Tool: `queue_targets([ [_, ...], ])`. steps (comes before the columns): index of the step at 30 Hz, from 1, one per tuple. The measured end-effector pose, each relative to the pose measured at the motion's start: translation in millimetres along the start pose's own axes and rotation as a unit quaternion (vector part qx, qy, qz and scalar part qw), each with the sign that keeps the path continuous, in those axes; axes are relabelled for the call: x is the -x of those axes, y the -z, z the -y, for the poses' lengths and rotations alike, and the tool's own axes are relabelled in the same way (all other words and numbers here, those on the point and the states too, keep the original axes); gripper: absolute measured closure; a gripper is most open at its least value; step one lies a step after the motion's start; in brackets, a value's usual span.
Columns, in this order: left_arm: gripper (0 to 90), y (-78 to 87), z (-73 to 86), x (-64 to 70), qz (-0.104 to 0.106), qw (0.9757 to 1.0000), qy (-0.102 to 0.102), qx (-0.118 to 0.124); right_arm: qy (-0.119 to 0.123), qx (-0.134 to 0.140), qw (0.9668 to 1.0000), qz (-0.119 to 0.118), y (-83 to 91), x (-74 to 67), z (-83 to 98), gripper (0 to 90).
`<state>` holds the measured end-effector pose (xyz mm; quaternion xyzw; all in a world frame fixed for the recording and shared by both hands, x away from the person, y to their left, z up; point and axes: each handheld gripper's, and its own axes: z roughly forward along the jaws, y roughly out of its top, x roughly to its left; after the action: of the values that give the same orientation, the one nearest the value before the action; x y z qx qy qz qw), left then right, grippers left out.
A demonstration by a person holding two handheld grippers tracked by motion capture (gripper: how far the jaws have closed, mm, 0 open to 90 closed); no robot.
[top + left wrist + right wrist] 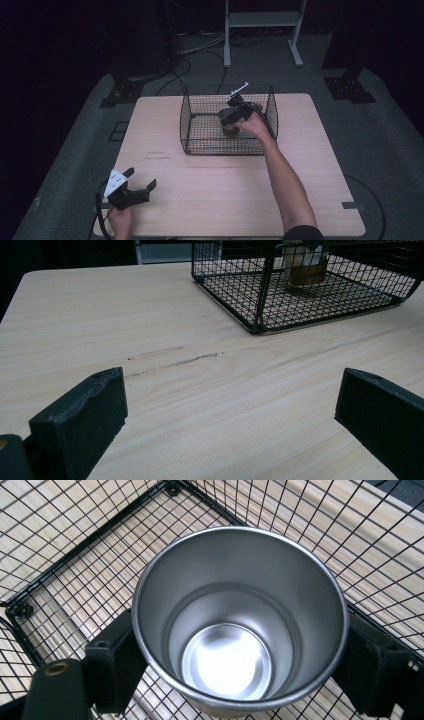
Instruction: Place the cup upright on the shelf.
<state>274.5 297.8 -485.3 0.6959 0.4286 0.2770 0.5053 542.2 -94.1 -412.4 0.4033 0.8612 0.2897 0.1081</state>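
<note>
A steel cup with a shiny, empty inside stands upright between the two black jaws of my right gripper, which is shut on its outer wall. The cup is held inside a black wire basket at the far middle of the table, at or just above the basket floor; I cannot tell which. My right gripper reaches into it from above. My left gripper rests open near the front left corner, with nothing between its jaws. From there the basket and the cup appear far ahead.
The light wooden table has a faint scratch on its bare front part. Wire basket walls surround the cup closely. Dark floor, cables and a metal stand's legs lie beyond the far edge.
</note>
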Motion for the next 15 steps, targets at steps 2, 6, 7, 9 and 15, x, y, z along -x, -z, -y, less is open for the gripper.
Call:
queue_targets([
  [2,0.0,0.0,0.0,0.0,0.0,1.0,0.001,0.0,0.002,-0.004,1.0,0.002,-0.7,-0.4,0.4,16.4],
  [6,0.0,0.2,0.0,-0.3,0.0,1.0,0.002,0.001,0.007,-0.007,0.9999,0.002,-0.2,-1.1,1.1,16.3],
  [7,0.0,0.2,0.0,-0.2,0.0,1.0,0.002,0.001,0.008,-0.008,0.9999,0.003,0.1,-1.0,1.3,16.3],
  [9,0.0,0.3,0.0,-0.2,0.0,1.0,0.001,0.0,0.009,-0.009,0.9999,0.003,0.6,-1.0,2.3,16.2],
  [15,0.0,0.4,0.0,0.1,0.0,1.0,0.001,0.0,0.01,-0.008,0.9999,0.005,2.2,-1.1,5.2,14.9],
])
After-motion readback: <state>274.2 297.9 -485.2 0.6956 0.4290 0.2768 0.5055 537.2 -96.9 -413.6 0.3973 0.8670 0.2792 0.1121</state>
